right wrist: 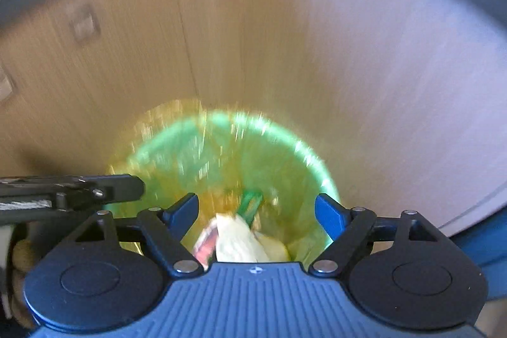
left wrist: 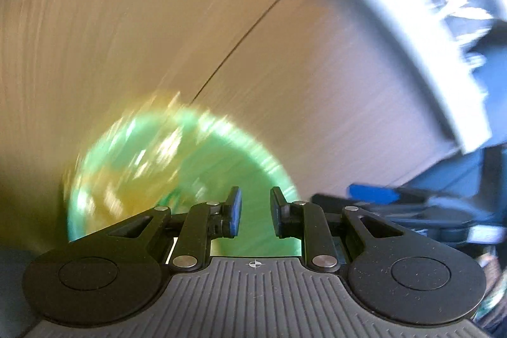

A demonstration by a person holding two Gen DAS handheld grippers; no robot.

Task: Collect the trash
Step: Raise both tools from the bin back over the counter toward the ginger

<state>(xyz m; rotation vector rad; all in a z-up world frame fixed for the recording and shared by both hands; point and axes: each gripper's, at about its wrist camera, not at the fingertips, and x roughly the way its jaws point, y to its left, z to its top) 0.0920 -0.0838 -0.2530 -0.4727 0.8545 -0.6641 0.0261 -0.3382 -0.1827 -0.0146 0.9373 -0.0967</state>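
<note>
The trash (right wrist: 237, 239), a pale crumpled paper with a red-printed wrapper and a green piece beside it, lies inside the green bin (right wrist: 317, 167), which has a thin yellowish bag as lining. The pieces are blurred, so I cannot tell more about them. They lie directly under my right tongs (right wrist: 256, 211), whose jaws stand wide apart with nothing between them; the trash is below them in the bin, not in a grip. I judge this drop as done. My left tongs (left wrist: 255, 216) are only a little open and also released; no thing is between the pads. They sit at the left rim of the bin and show in the right view as a dark bar (right wrist: 95, 189). The bin stands on a wooden floor (right wrist: 285, 37). For the next piece the right tongs are nearer to the bin's mouth, but no more trash is visible outside the bin.
</note>
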